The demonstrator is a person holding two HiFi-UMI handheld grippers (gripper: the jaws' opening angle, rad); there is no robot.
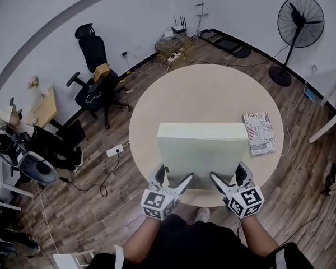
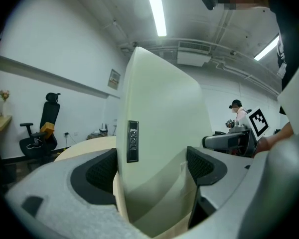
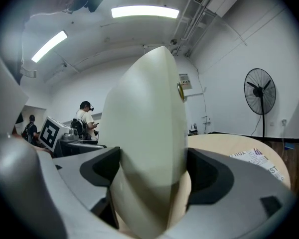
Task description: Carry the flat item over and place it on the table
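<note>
Two pairs of fingers are clamped on the flat item (image 1: 201, 147) at its near edge, left gripper (image 1: 173, 175) beside right gripper (image 1: 228, 174). It is held over the desk (image 1: 207, 91).

The flat item (image 1: 201, 150) is a very pale green, with a small black strip (image 2: 132, 141) on one edge. The round table (image 1: 213, 88) is light tan. The left gripper (image 1: 173, 178) and right gripper (image 1: 228, 177) are light grey with black dotted pads (image 2: 100, 171). Their cubes (image 1: 157, 202) show black-and-white squares. The book (image 1: 260, 132) is white with red and black print. The floor (image 1: 302, 172) is brown wood. The chair (image 1: 92, 52) and fan (image 1: 299, 21) are black.
</note>
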